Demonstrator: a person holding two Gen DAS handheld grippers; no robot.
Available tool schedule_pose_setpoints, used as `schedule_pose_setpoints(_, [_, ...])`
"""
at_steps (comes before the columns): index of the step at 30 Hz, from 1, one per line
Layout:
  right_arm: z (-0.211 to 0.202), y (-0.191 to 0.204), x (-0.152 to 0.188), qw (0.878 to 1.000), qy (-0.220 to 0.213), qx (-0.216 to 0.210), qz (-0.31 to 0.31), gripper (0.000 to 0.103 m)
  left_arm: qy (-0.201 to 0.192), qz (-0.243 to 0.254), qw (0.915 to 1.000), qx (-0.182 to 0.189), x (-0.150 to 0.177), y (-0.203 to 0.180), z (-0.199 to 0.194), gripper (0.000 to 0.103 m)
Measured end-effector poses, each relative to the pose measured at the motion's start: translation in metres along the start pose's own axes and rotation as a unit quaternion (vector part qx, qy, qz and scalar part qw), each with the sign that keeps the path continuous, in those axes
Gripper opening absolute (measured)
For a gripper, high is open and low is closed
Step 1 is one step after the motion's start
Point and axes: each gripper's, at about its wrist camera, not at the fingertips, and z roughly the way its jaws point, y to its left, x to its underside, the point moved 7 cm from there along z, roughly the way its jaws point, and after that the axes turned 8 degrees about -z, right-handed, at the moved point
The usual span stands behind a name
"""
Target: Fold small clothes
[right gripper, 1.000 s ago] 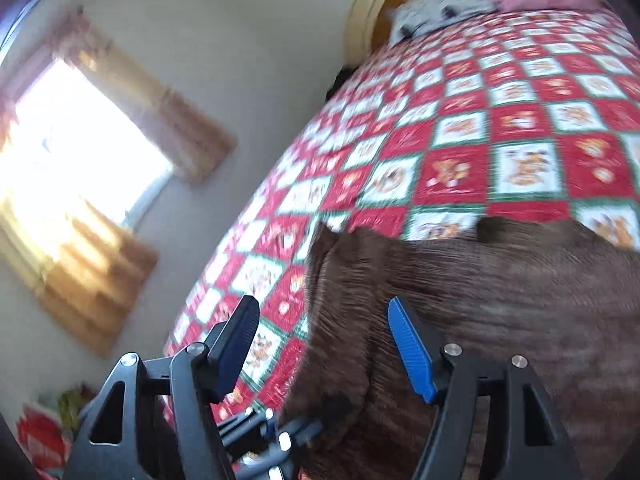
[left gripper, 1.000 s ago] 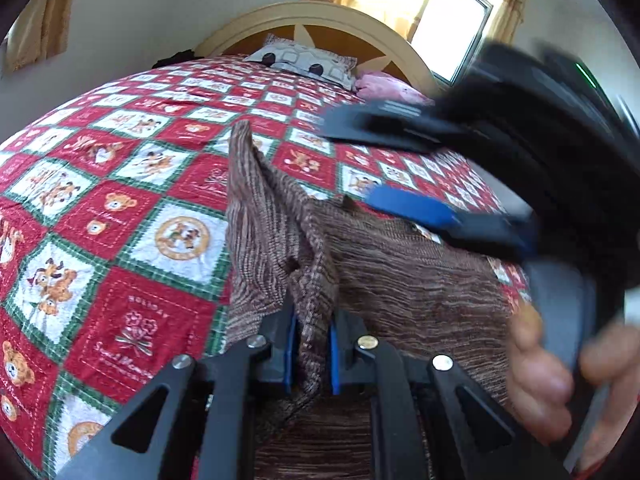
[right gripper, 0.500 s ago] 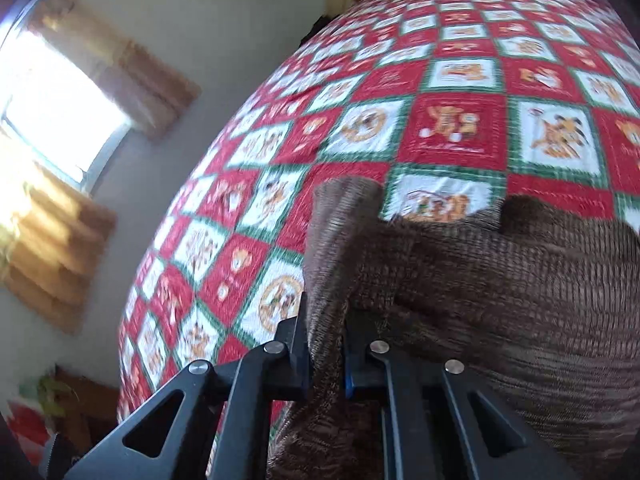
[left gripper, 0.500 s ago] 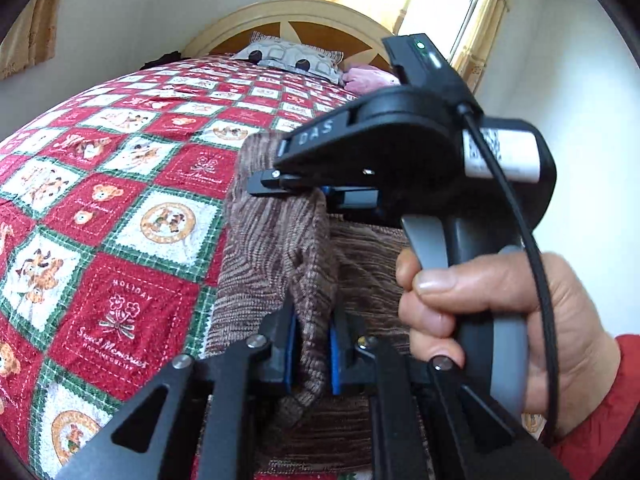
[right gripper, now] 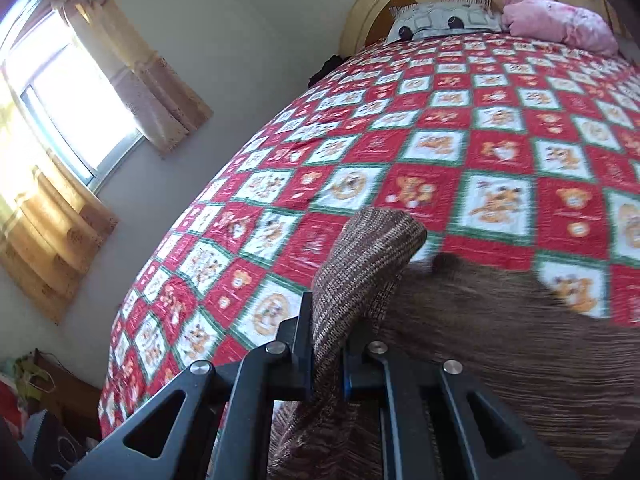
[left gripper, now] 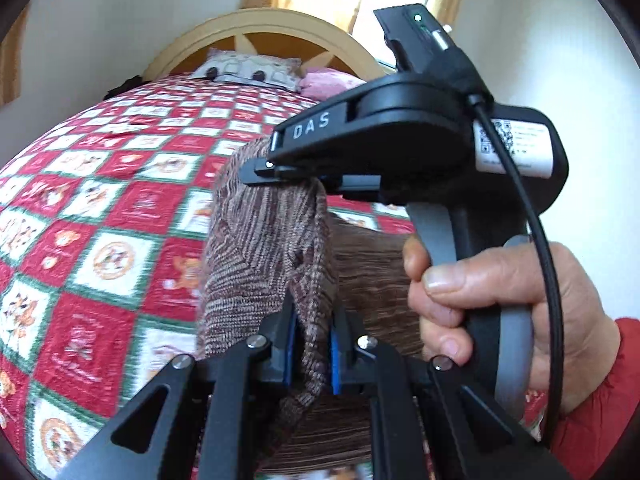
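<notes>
A brown knitted garment (left gripper: 260,248) lies on a red, white and green patchwork quilt (left gripper: 104,200). My left gripper (left gripper: 312,348) is shut on a bunched edge of it, with the cloth pinched between the blue pads. In the left wrist view my right gripper (left gripper: 280,172), held by a hand (left gripper: 500,292) in a red sleeve, grips the same lifted edge farther up. The right wrist view shows my right gripper (right gripper: 326,368) shut on a raised fold of the brown garment (right gripper: 368,264), the rest of it spread to the right on the quilt (right gripper: 440,140).
A patterned pillow (right gripper: 440,16) and a pink bundle (right gripper: 560,24) lie against the curved wooden headboard (left gripper: 260,28). A curtained window (right gripper: 72,92) is in the left wall. Clutter sits on the floor (right gripper: 36,400) beside the bed's left edge.
My right gripper went from open above the garment to shut on its edge. Both grippers have since lifted the edge, and the left view has drawn closer to the right gripper.
</notes>
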Motion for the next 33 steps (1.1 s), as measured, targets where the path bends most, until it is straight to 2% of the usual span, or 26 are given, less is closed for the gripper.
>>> schedule_pose_setpoints(10, [-0.071, -0.089, 0.027, 0.996, 0.030, 0.077, -0.019, 0.009, 0.035, 0.063, 0.9971, 0.024, 0.025, -0.095, 0.033, 0.013])
schedule_pose_setpoints(15, [-0.095, -0.130, 0.047, 0.993, 0.048, 0.108, -0.025, 0.009, 0.058, 0.075, 0.9948, 0.036, 0.042, -0.132, 0.052, 0.013])
schedule_pose_setpoints(20, [-0.103, -0.167, 0.072, 0.992, 0.051, 0.111, 0.007, 0.009, 0.075, 0.086, 0.9932, 0.025, 0.063, -0.146, 0.069, 0.013])
schedule_pose_setpoints(26, [-0.092, -0.193, 0.100, 0.995, 0.032, 0.074, 0.067, 0.010, 0.070, 0.119, 0.9904, 0.012, 0.070, -0.150, 0.071, 0.016])
schedule_pose_setpoints(29, [-0.093, -0.199, 0.105, 0.993, 0.005, 0.053, 0.104, 0.014, 0.086, 0.120, 0.9884, 0.037, 0.074, -0.151, 0.060, 0.022])
schedule_pose_setpoints(30, [-0.095, -0.201, 0.107, 0.992, 0.004, 0.056, 0.114, 0.025, 0.089, 0.125, 0.9871, 0.045, 0.075, -0.151, 0.053, 0.024])
schedule_pose_setpoints(31, [-0.097, -0.202, 0.109, 0.990, 0.006, 0.060, 0.124, 0.027, 0.092, 0.135, 0.9852, 0.052, 0.077, -0.151, 0.044, 0.029])
schedule_pose_setpoints(32, [-0.103, -0.202, 0.111, 0.988, 0.005, 0.061, 0.140, 0.028, 0.092, 0.147, 0.9831, 0.058, 0.080, -0.147, 0.031, 0.034])
schedule_pose_setpoints(33, [-0.111, -0.202, 0.112, 0.987, 0.000, 0.071, 0.148, 0.028, 0.089, 0.152, 0.9823, 0.063, 0.080, -0.143, 0.021, 0.049])
